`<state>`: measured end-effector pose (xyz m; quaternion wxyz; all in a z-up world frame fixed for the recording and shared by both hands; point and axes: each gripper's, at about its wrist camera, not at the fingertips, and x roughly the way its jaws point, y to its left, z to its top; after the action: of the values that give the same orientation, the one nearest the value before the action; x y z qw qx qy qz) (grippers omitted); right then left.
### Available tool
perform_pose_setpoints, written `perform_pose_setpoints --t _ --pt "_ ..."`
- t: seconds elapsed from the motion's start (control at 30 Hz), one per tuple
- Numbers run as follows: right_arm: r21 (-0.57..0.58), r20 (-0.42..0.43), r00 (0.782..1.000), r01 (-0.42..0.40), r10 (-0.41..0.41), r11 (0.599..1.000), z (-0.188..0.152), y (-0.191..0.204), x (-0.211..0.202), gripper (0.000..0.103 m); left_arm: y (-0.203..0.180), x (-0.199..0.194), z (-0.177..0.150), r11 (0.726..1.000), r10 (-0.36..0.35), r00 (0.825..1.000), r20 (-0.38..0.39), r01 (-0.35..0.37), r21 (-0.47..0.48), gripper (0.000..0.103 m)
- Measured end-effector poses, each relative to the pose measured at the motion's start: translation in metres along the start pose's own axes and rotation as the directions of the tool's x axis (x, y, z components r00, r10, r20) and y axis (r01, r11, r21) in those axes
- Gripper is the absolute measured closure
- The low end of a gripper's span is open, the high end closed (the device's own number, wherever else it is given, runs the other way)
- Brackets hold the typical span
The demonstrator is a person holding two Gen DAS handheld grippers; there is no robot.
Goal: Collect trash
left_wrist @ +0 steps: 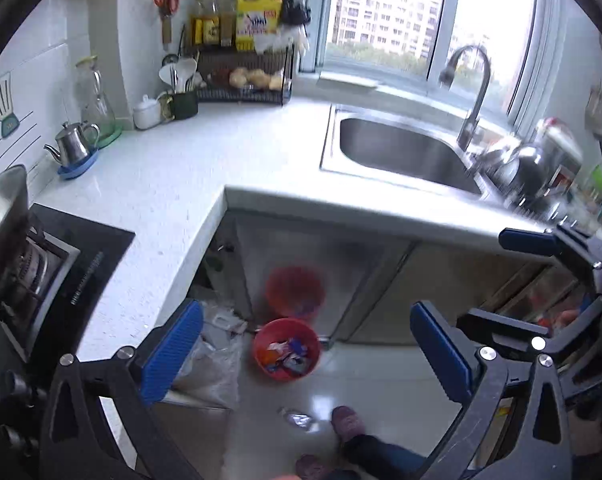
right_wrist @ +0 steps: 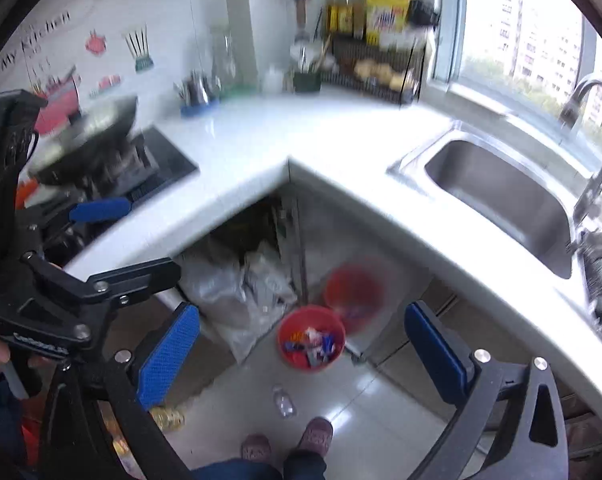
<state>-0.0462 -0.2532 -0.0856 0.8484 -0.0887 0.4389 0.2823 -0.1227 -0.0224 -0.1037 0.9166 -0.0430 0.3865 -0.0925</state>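
Observation:
A red bin (left_wrist: 287, 350) (right_wrist: 311, 338) holding several colourful wrappers stands on the tiled floor by the steel cabinet door. A crumpled clear piece of trash (left_wrist: 299, 418) (right_wrist: 284, 400) lies on the floor in front of it, near the person's slippers (left_wrist: 347, 420) (right_wrist: 317, 432). My left gripper (left_wrist: 305, 320) is high above the bin, jaws wide open with nothing between the blue pads. My right gripper (right_wrist: 301, 316) is equally high, open and empty. Each gripper also shows at the edge of the other's view: the right gripper (left_wrist: 489, 276) and the left gripper (right_wrist: 153, 236).
A white L-shaped counter (left_wrist: 173, 184) (right_wrist: 341, 148) wraps the corner, with a steel sink (left_wrist: 401, 152) (right_wrist: 501, 200) and tap at the right. At the left, a wok sits on the stove (left_wrist: 61, 264). Clear plastic bags (right_wrist: 241, 296) lie under the counter. A dish rack (left_wrist: 245, 76) stands at the back.

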Motion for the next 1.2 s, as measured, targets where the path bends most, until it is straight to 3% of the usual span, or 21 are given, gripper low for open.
perform_pose_setpoints --t 0.07,0.2,0.3,0.37,0.43,0.57,0.77,1.2 --pt "0.004 0.046 0.999 0.012 -0.012 1.000 0.014 0.002 -0.024 0.001 0.001 -0.023 0.015 1.000 0.006 0.999 0.037 -0.006 -0.001 0.000" --pt "0.012 0.134 0.990 0.033 -0.034 0.999 0.036 0.004 -0.050 0.001 0.001 -0.066 0.042 0.995 0.103 0.990 0.101 -0.104 0.004 0.000" --pt "0.018 0.177 0.983 0.050 -0.053 0.999 0.053 0.004 -0.070 0.001 0.007 -0.099 0.056 0.998 0.047 0.986 0.158 -0.040 -0.046 0.000" --pt "0.021 0.231 0.971 0.051 -0.055 0.998 0.058 0.003 -0.086 0.001 0.005 -0.115 0.061 0.996 0.080 0.978 0.192 -0.073 -0.042 0.000" --pt "0.020 0.269 0.961 0.060 -0.063 0.998 0.066 0.005 -0.098 0.001 0.001 -0.132 0.066 0.988 0.152 0.963 0.223 -0.151 -0.024 0.000" --pt "0.015 0.313 0.949 0.044 -0.046 0.999 0.072 0.010 -0.110 0.001 -0.002 -0.148 0.069 0.991 0.136 0.962 0.239 -0.136 -0.017 0.000" --pt "-0.024 0.304 0.952 0.052 -0.042 0.998 0.074 0.024 -0.107 0.001 -0.004 -0.154 0.073 0.990 0.139 0.958 0.252 -0.130 -0.052 0.000" --pt "-0.033 0.270 0.962 0.059 -0.047 0.998 0.071 0.029 -0.112 0.001 -0.001 -0.163 0.060 0.988 0.156 0.957 0.245 -0.152 -0.033 0.000"
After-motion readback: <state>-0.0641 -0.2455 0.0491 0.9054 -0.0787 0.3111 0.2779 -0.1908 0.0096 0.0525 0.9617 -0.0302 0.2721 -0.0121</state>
